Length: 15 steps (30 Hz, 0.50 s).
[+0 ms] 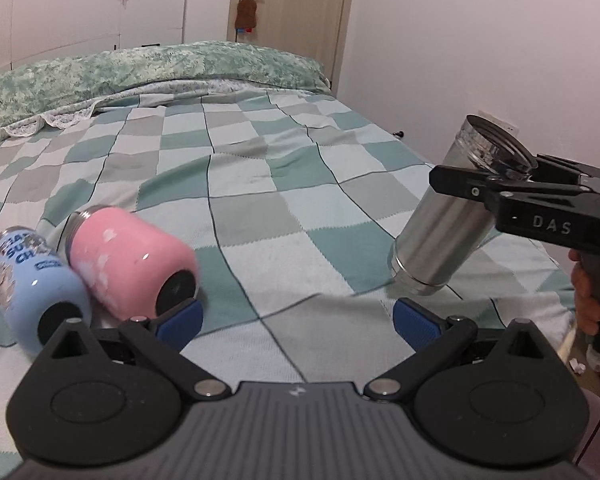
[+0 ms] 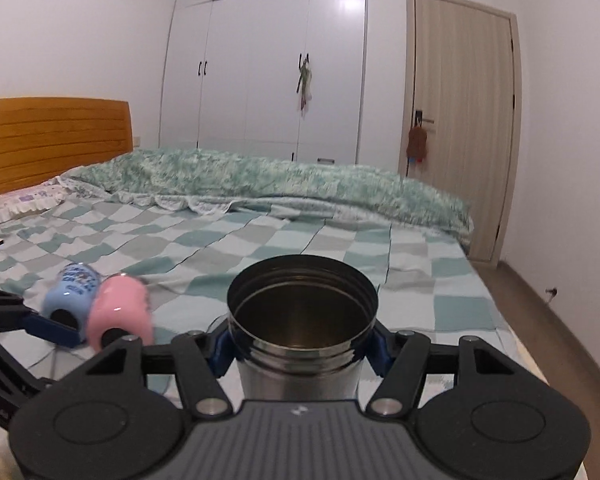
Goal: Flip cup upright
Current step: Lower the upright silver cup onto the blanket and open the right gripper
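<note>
The cylindrical stainless-steel cup (image 1: 448, 216) is clamped near its rim by the right gripper (image 2: 302, 350), tilted mouth-up over the bed's (image 1: 260, 184) right edge; seating remains. Its interior appears empty. The pink bottle (image 1: 134, 260) and blue printed bottle (image 1: 28, 280) lie sideways. The left gripper (image 1: 298, 316) is spread, holding nothing.

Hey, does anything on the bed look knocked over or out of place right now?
Yes. The pink cup and blue cup lie on their sides, touching. The steel cup, gripped by the right tongs, is tilted, mouth up.
</note>
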{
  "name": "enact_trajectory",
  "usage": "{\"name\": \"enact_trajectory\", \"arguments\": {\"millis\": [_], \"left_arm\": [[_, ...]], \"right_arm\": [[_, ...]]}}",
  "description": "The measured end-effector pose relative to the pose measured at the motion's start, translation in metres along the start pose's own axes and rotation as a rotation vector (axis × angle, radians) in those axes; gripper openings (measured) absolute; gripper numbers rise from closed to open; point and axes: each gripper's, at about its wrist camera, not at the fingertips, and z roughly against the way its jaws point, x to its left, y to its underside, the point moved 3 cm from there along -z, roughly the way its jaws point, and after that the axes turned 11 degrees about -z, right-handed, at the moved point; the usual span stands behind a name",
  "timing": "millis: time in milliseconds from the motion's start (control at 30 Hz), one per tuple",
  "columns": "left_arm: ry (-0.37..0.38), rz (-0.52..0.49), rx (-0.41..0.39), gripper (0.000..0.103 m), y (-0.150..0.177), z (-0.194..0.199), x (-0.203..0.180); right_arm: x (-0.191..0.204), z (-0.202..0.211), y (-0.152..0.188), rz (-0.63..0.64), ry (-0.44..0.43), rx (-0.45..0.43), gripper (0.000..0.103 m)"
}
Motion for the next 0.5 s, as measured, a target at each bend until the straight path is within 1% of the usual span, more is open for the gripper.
{"name": "enact_trajectory", "arguments": {"millis": [167, 300, 500], "left_arm": [[-0.021, -0.004, 0.011, 0.103, -0.005, -0.019, -0.004], [-0.036, -0.008, 0.032, 0.103, -0.003, -0.032, -0.003], [-0.047, -0.019, 0.046, 0.103, 0.000, -0.039, -0.004]], "right_arm": [[-0.012, -0.022, 0.002, 0.007, -0.024, -0.011, 0.062], [-0.016, -0.042, 0.014, 0.029, -0.022, 0.039, 0.062], [-0.018, -0.046, 0.020, 0.016, -0.032, 0.030, 0.062]]}}
